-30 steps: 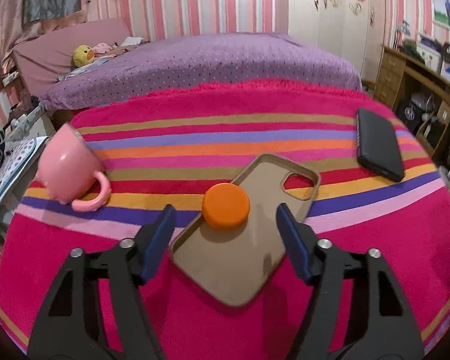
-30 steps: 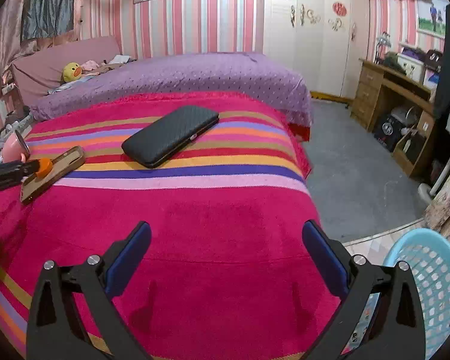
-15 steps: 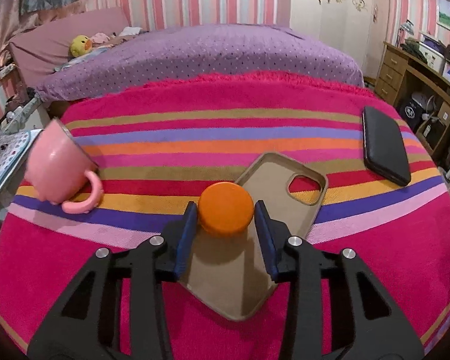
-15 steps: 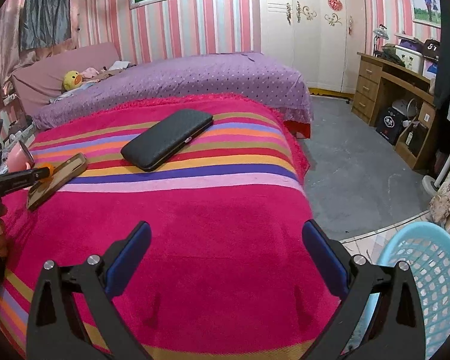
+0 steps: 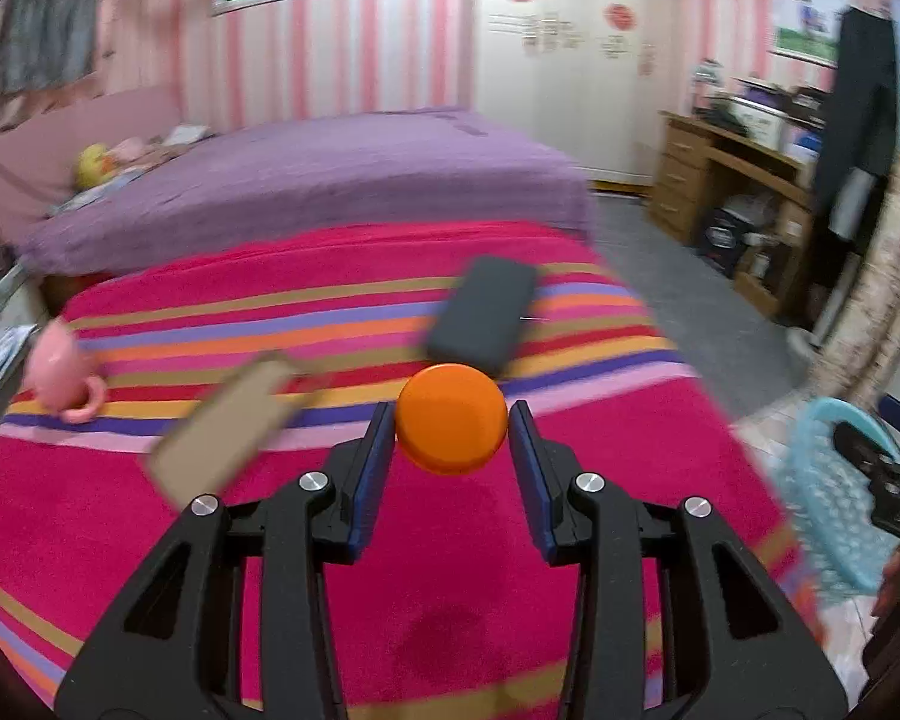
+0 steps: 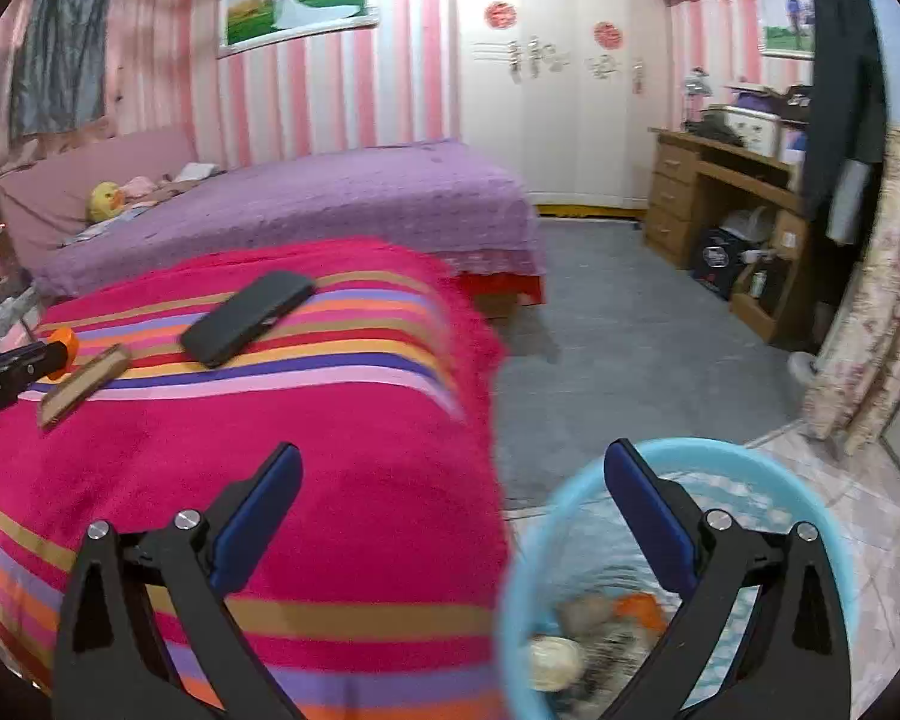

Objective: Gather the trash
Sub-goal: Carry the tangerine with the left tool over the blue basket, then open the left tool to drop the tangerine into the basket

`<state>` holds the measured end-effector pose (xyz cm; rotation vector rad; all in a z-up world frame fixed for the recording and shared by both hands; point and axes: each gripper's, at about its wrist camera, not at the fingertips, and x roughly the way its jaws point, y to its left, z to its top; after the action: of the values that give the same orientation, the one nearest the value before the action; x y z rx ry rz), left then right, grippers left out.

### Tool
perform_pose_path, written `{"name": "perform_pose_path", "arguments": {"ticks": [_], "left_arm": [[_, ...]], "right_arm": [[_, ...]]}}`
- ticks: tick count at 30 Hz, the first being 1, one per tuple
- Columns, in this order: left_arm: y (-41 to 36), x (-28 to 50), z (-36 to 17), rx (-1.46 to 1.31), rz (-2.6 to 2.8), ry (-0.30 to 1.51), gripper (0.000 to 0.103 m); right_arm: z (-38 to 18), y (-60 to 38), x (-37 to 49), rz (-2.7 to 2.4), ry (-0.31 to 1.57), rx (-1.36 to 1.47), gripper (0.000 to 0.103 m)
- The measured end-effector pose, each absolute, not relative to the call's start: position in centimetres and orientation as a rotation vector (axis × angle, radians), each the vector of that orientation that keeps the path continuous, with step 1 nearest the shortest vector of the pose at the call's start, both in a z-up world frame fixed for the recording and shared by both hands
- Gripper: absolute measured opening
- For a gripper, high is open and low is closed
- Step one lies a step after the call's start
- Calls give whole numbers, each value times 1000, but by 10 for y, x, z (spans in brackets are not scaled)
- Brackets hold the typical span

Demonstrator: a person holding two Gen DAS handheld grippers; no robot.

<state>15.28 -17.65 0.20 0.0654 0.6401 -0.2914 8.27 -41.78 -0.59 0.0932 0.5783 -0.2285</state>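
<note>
Since 0.5 s ago the orange cap (image 5: 450, 417) has come up off the tan phone case (image 5: 225, 426), which now lies on the striped blanket (image 5: 426, 588) to the left of your left gripper (image 5: 450, 426). You hold the cap clamped between the 2 blue pads (image 5: 373, 468), flat face toward the lens, no long axis to mind. The blue basket (image 5: 834, 516) sits low to the right of those fingers, past the blanket's edge. Your right gripper (image 6: 450, 516) hangs with its fingers wide apart and nothing between them, right finger over the basket rim (image 6: 750, 456). Judging by this, swing the cap rightward and down.
</note>
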Motion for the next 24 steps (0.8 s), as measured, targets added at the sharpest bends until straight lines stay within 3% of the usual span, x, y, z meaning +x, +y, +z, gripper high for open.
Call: {"name": "perform_pose_path", "arguments": {"ticks": [10, 21, 22, 24], "left_arm": [[-352, 72, -19, 176, -579, 638, 38], [-443, 54, -48, 189, -686, 726, 39], [-447, 56, -49, 196, -699, 737, 42], [-456, 55, -52, 240, -683, 756, 76]], "right_arm": [[-10, -540, -4, -487, 585, 194, 98], [-27, -592, -46, -573, 616, 214, 98], [-28, -594, -48, -573, 616, 216, 98], [-29, -596, -49, -570, 616, 225, 98]]}}
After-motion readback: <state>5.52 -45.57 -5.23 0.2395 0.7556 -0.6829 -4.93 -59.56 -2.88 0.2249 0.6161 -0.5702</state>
